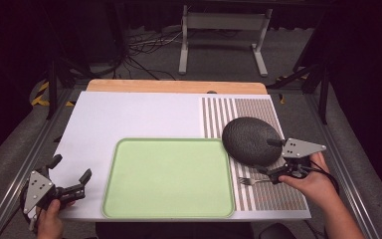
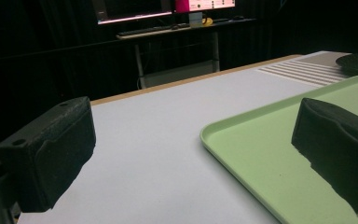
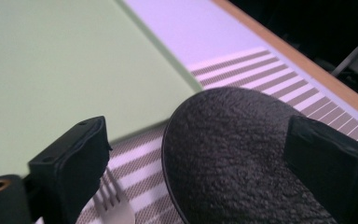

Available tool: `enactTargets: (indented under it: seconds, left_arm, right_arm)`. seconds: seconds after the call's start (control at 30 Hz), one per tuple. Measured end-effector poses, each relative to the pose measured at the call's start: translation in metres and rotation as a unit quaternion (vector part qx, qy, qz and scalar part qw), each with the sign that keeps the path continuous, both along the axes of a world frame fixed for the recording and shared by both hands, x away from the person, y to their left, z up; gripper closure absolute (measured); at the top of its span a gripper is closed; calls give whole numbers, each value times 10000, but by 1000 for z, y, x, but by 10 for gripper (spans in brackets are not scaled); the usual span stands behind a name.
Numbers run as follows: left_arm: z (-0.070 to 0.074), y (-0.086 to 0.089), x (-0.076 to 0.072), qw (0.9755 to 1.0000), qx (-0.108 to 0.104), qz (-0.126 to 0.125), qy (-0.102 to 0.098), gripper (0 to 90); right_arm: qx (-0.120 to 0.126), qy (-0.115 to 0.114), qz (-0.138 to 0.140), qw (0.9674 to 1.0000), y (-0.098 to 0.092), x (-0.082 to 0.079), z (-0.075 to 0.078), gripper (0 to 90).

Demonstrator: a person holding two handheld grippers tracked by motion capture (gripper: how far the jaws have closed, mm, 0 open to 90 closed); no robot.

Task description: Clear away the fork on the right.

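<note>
A dark, rough-textured round plate [image 1: 251, 140] rests on a striped mat [image 1: 266, 196] to the right of a light green tray [image 1: 169, 179]. Just in front of the plate lies a metal fork [image 1: 251, 181], tines toward the tray. My right gripper [image 1: 271, 159] is open, its jaws spread across the plate's right near edge. In the right gripper view the plate [image 3: 233, 154] lies between the jaws of the gripper [image 3: 200, 156] and the fork [image 3: 116, 207] sits by the left jaw. My left gripper [image 1: 70, 168] stands open at the table's front left, nothing between its jaws [image 2: 191, 158].
A white sheet [image 1: 129, 119] covers most of the wooden table [image 1: 174, 85]. The tray [image 2: 261, 154] holds nothing. Beyond the table's far edge are a metal stand [image 1: 224, 30], cables on the floor and dark curtains.
</note>
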State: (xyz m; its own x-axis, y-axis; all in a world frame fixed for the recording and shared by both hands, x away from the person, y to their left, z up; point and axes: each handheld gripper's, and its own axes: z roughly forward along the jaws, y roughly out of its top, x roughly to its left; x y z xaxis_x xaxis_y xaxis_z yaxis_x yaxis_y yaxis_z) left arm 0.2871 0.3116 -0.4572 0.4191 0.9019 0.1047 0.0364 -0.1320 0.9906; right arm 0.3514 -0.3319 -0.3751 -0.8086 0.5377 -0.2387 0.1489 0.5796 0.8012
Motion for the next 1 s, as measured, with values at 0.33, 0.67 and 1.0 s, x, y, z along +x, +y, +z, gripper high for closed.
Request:
enactTargets:
  seconds: [0.33, 0.67, 1.0]
  left_arm:
    - [0, 0, 0, 10000, 6, -2, -7, 3]
    - [0, 0, 0, 10000, -6, -3, -1, 3]
    - [0, 0, 0, 10000, 7, 2, -5, 3]
  right_arm:
    - [-1038, 362, 238, 9937, 4, 5, 14, 103]
    - [-1619, 870, 534, 9815, 12, 13, 14, 129]
    - [-2184, 1078, 797, 9666, 19, 19, 8, 176]
